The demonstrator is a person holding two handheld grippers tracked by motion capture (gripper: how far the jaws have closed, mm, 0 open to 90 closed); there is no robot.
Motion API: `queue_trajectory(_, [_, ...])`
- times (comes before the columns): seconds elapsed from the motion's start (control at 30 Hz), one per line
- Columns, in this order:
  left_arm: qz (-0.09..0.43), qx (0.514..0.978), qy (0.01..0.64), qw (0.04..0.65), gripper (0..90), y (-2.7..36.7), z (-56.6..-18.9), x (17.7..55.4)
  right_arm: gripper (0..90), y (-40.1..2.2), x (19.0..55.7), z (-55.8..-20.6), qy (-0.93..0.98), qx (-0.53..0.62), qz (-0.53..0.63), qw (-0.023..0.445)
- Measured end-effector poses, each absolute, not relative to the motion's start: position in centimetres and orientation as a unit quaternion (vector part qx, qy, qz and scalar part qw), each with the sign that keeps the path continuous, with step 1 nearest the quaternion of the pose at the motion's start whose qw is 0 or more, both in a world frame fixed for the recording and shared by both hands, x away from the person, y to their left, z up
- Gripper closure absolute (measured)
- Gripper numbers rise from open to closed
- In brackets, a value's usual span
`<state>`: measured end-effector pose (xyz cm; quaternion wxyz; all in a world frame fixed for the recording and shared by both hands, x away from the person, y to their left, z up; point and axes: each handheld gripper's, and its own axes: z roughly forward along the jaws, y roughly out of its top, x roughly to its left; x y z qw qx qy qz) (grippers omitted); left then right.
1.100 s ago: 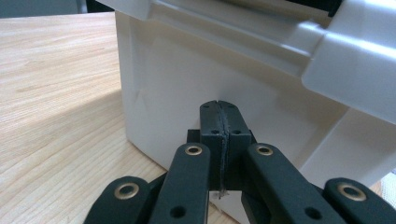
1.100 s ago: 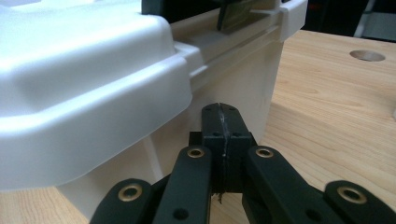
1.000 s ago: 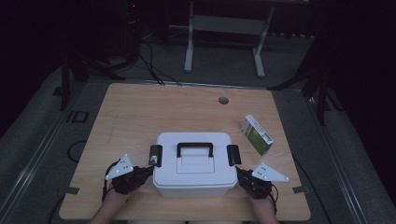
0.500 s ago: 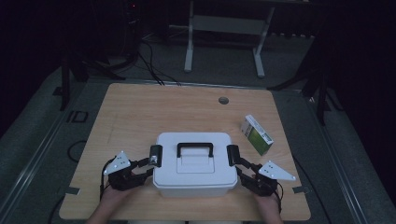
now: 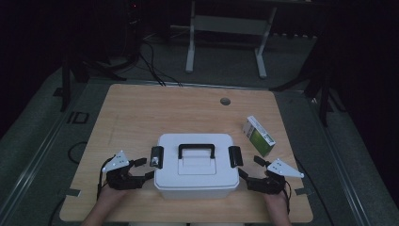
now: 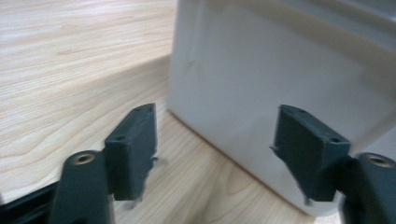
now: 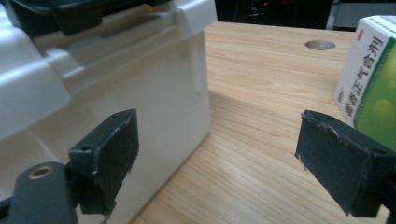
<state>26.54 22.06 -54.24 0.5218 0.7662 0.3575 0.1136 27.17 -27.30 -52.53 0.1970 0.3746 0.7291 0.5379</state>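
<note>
Wooden bench [image 5: 141,117]: pale tabletop, carrying everything.
Storage box [image 5: 195,165]: white plastic, lid on, black handle on top, black latch at each end; it sits at the middle of the bench's near edge.
Carton [image 5: 258,135]: small, green and white, near the bench's right edge, well apart from the box.
Left tool [image 5: 141,175]: at the box's left end, low near the bench; jaws apart, nothing between them.
Right tool [image 5: 247,180]: at the box's right end, jaws wide apart, empty.
Step in hand: likely letting go of the box ends.
Doing it well: draw both tools straight outward, level, clear of the latches, so the box stays put.
Change: a second ago both tools were pressed against the box ends; their jaws have just been opening, nothing between them, and the box lies where it was.
</note>
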Motion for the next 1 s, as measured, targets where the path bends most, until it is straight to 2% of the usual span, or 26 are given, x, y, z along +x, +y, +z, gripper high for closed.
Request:
queue_trajectory(0.2, [0.09, 0.769, 0.359, 0.521, 25.5, 22.6, -54.5, 26.8, 13.2, -27.7, 27.2, -52.4, 0.727, 0.368, 0.548, 0.19])
queue_trajectory(0.3, [0.074, 0.776, 0.357, 0.514, 19.2, 22.7, -54.5, 26.9, 14.0, -28.0, 27.3, -52.3, 0.72, 0.373, 0.551, 0.197])
queue_trajectory(1.0, [0.056, 0.817, 0.338, 0.464, 20.9, 24.0, -53.0, 27.6, 14.0, -28.6, 26.6, -52.3, 0.727, 0.37, 0.54, 0.208])
